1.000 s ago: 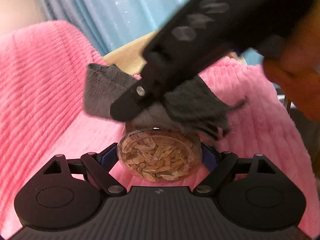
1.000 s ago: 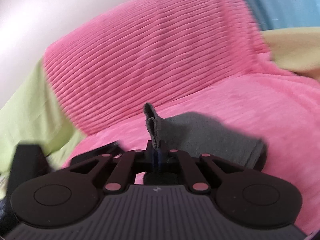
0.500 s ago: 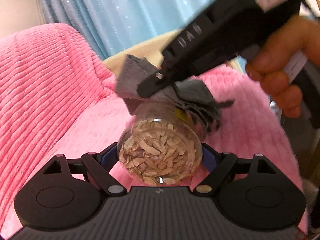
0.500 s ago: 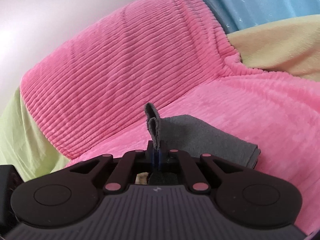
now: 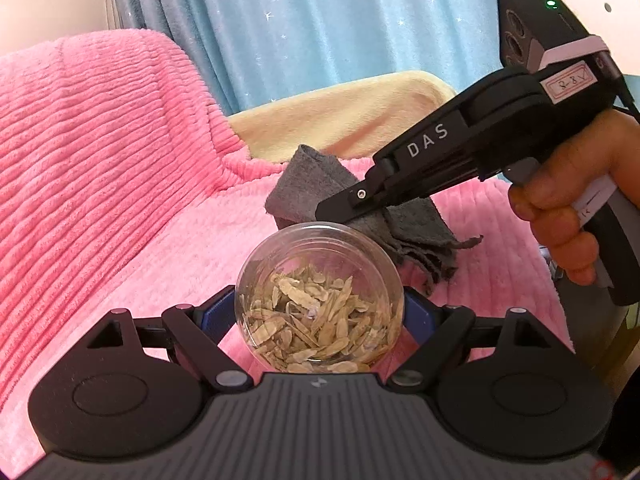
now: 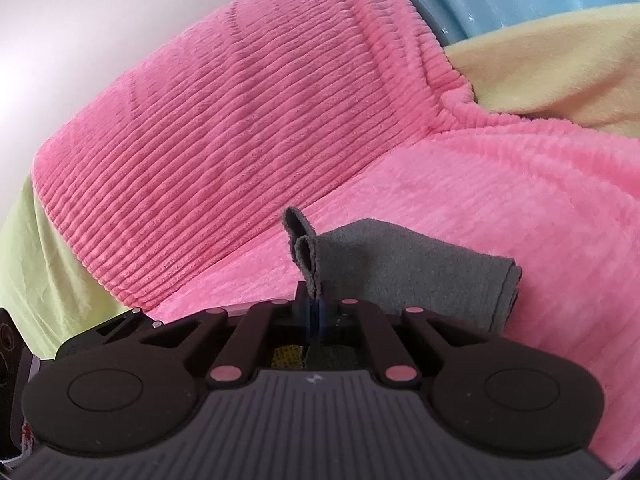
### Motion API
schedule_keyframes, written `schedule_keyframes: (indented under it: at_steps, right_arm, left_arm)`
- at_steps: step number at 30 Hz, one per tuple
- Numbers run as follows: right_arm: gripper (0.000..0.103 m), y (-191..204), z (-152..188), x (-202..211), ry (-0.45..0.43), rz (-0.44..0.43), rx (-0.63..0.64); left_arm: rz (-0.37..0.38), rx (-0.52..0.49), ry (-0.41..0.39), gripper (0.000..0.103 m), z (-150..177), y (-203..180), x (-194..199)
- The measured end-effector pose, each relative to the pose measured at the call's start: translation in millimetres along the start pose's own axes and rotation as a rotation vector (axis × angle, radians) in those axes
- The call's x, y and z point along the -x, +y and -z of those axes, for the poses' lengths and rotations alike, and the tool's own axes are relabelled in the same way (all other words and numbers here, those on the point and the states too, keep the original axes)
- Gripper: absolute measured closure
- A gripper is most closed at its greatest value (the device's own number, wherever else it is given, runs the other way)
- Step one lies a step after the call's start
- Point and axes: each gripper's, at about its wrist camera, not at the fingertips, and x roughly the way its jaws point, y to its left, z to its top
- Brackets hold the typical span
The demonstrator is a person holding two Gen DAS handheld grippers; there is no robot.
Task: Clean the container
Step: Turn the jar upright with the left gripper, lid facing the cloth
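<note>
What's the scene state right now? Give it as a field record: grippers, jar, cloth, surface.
left gripper: shut on jar, fingers on both sides
jar: clear, part full of pale dried slices, end facing the camera
right gripper: shut on cloth, held by a hand
cloth: grey, folded, hanging from the right gripper against the jar's far end
contact: cloth touches or nearly touches jar; cannot tell which
surface: pink blanket under both
background: yellow cushion, blue curtain
</note>
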Motion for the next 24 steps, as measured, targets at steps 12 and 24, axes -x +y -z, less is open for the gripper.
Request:
schedule_keyframes:
  at_steps: [12,24]
  right_arm:
    - [0.1,-9,-1,1,0.014,0.006,-0.067]
    - [0.1,-20,1,-5,0.006,0.05,-0.086]
  left_arm:
    - [-0.01,0.052,-0.019,0.017,-4,1,-9]
    - [-0.069,0.126,-0.031,0.016,-9,8,-43]
